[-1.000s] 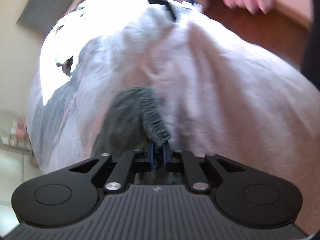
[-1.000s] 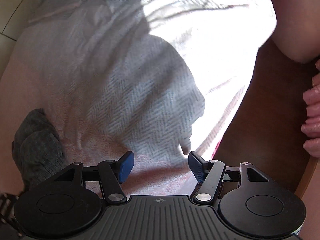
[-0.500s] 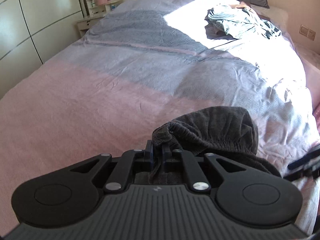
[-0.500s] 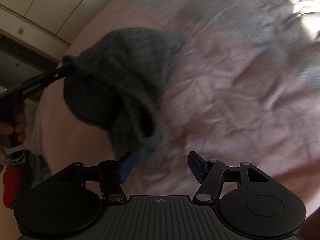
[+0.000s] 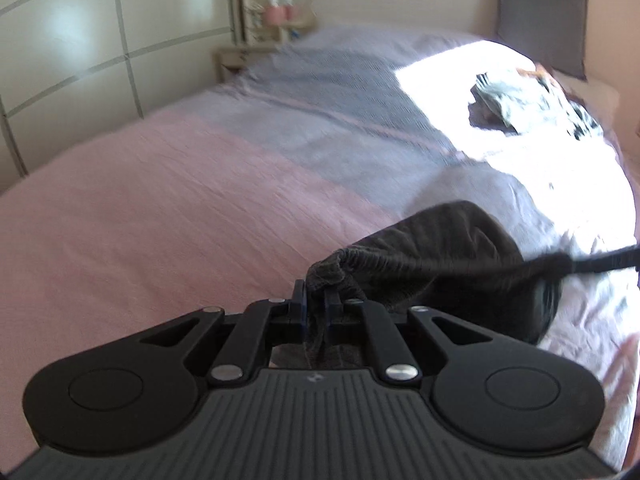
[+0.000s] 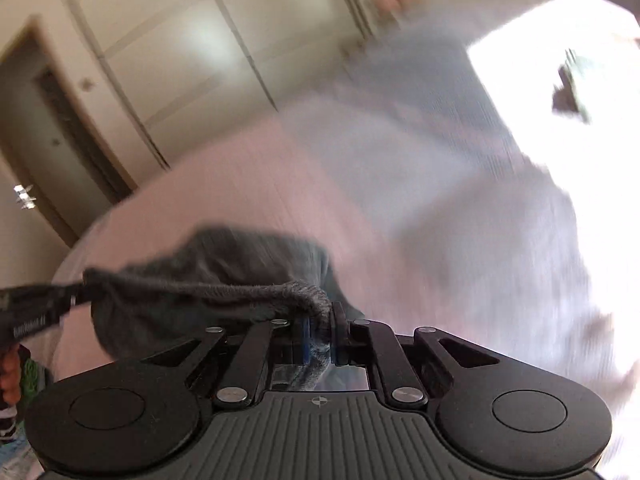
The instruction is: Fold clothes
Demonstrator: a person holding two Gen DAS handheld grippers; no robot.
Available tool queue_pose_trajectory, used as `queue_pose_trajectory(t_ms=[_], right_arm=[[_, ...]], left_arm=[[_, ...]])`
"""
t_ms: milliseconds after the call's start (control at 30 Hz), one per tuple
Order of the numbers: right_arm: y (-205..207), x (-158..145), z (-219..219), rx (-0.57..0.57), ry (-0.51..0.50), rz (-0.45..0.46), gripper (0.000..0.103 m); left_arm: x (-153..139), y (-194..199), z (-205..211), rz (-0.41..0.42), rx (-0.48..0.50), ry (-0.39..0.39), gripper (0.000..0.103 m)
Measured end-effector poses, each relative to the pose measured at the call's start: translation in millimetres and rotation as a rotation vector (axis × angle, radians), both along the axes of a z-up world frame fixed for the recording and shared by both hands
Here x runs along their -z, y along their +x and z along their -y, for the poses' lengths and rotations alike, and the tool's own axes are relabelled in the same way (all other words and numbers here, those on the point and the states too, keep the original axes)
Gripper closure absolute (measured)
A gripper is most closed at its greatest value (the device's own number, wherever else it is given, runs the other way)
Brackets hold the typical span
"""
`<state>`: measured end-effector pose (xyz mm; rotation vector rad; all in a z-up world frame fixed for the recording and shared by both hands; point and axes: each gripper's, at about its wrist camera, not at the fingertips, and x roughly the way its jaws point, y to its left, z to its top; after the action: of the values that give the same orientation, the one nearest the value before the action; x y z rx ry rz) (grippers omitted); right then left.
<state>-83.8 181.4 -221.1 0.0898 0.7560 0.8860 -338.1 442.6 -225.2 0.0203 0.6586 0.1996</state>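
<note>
item: dark grey garment (image 5: 448, 256), waistband stretched between left gripper (image 5: 316, 312) and right gripper (image 6: 320, 320), above the bed (image 5: 180, 216). right jaws just closed on it; left jaws clamped on it. folding not begun. second heap (image 5: 528, 100) awaits near pillow.

A dark grey knitted garment (image 5: 452, 248) with an elasticated, gathered edge was held stretched out above the bed (image 5: 168, 216), over its pink near part. A second, crumpled grey-green garment (image 5: 520, 100) was seen lying in sunlight near the bed's far right corner.
</note>
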Motion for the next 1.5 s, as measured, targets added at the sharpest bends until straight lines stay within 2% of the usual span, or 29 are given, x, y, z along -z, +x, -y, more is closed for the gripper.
queue_pose_trajectory(t_ms=[133,267,333,400,533,633,733,867,967,1067,1133,1200,1233,1267,1333,1400,1500], right_arm=[[14.5,-80.2,-29.9,-0.148,0.098,0.25,0.096],[2.5,-150.8,-47.3,-0.284,0.171,0.396,0.096],[-12.2,-172.6,-55.1,-0.349,0.176,0.433,0.096],[-33.6,-193.2,-53.1,-0.418,0.175,0.459,0.096],[-61.3,-216.6,-31.3,-0.536,0.149,0.466,0.096],[-78.2,-223.0,9.1,-0.604,0.13,0.438,0.096],[-82.4,-235.8,25.8,-0.664,0.105,0.434,0.096],[-78.1,-252.8,16.6,-0.717,0.079,0.432,0.096],[-67.3,-253.9,-5.8,-0.712,0.018,0.389,0.096],[-53.2,-235.0,-50.1,-0.691,-0.093,0.333,0.096],[-32.9,-198.5,-98.0,-0.659,-0.178,0.26,0.095],[-7.5,-145.3,-151.2,-0.613,-0.273,0.2,0.092],[4.0,-118.1,-176.7,-0.582,-0.324,0.184,0.057],[11.7,-92.0,-195.2,-0.52,-0.36,0.2,0.018],[26.6,-46.3,-219.4,-0.431,-0.41,0.204,0.015],[39.0,-16.2,-209.5,-0.364,-0.446,0.148,0.015],[53.9,19.5,-165.3,-0.327,-0.446,0.035,0.015]], left_arm=[[-65.5,-22.6,8.2,0.119,-0.049,0.159,0.096],[-130.5,-48.7,21.0,0.21,-0.113,0.299,0.096],[-158.3,-64.7,31.6,0.236,-0.136,0.361,0.096],[-180.6,-82.9,44.3,0.251,-0.159,0.391,0.096],[-206.3,-121.7,78.3,0.234,-0.194,0.416,0.096],[-216.2,-151.2,107.0,0.2,-0.223,0.391,0.096],[-226.6,-171.4,131.0,0.174,-0.247,0.371,0.096],[-248.0,-177.9,136.0,0.168,-0.271,0.362,0.096],[-254.4,-172.6,112.0,0.176,-0.281,0.306,0.096],[-229.1,-139.9,63.5,0.12,-0.283,0.22,0.096],[-202.6,-114.3,24.7,0.072,-0.297,0.149,0.094],[-156.8,-83.3,-27.5,0.009,-0.353,0.053,0.092],[-129.2,-69.7,-55.0,-0.027,-0.397,0.016,0.081],[-101.0,-57.9,-82.1,-0.065,-0.442,-0.012,0.076],[-48.1,-41.0,-129.6,-0.151,-0.537,-0.062,0.076],[-7.2,-43.3,-156.3,-0.237,-0.631,-0.099,0.076],[27.9,-77.6,-151.1,-0.241,-0.658,-0.199,0.073]])
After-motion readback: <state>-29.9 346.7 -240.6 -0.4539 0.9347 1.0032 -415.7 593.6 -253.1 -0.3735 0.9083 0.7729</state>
